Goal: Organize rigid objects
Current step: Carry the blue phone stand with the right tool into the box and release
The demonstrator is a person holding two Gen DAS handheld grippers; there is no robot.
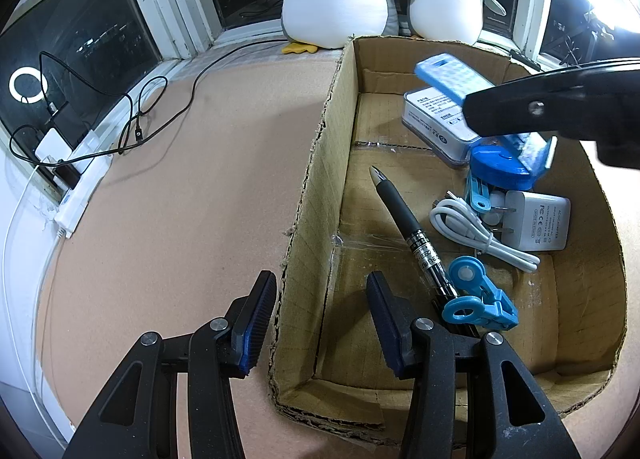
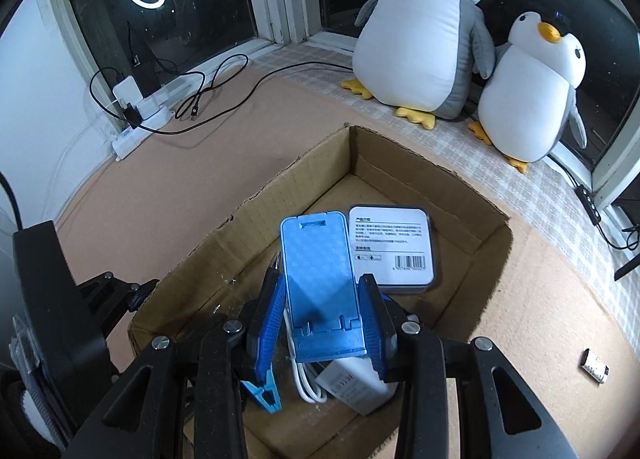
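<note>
Right wrist view shows my right gripper (image 2: pixel 324 323) clamped on the blue phone stand (image 2: pixel 320 283) by its side edges, above the cardboard box (image 2: pixel 472 195). It seems light, stiff, slick plastic. My left gripper (image 1: pixel 320 323) straddles the box's left wall, slightly apart, apparently steadying it.

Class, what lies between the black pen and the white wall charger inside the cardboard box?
A coiled white cable lies between the black pen and white wall charger, in the left wrist view.

Box floor (image 1: pixel 352 299) bare beside pen (image 1: pixel 404 219)
</note>
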